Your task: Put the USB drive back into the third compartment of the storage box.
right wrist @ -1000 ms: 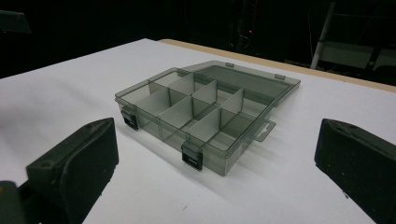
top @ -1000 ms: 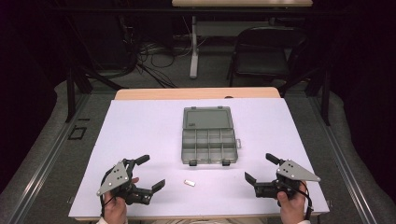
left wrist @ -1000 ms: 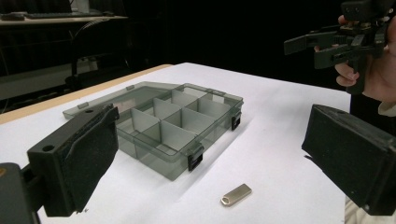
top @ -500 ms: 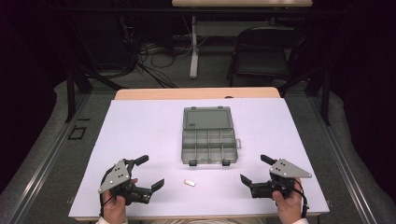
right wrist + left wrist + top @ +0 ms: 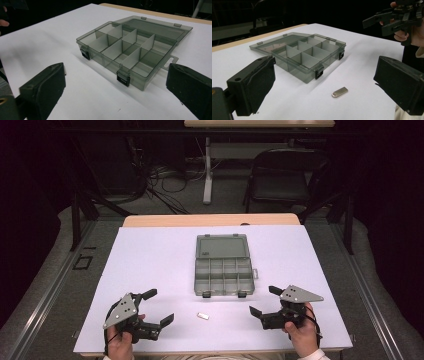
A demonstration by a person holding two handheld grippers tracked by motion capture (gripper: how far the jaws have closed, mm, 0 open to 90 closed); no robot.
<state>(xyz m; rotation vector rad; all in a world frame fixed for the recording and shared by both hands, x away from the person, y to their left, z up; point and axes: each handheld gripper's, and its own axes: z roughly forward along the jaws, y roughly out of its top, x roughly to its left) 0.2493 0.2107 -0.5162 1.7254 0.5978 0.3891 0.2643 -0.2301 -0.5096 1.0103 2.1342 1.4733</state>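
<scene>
Gaping tools: left tool [image 5: 159, 309] and right tool [image 5: 262, 301] held wide, empty.
Risk: drive [image 5: 202, 316] may be skidded across bench [image 5: 150, 255], lying flat.

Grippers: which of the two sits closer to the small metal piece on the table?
The left gripper: the small metal piece lies just beyond its open jaws, while the right gripper sits clearly farther away.

There is one grey organizer box [image 5: 223, 268] on the table, with its one lid open, eight compartments in two rows of four, and two black latches at the near side. One small metal piece [image 5: 202, 316] lies near it. There are two grippers.
</scene>
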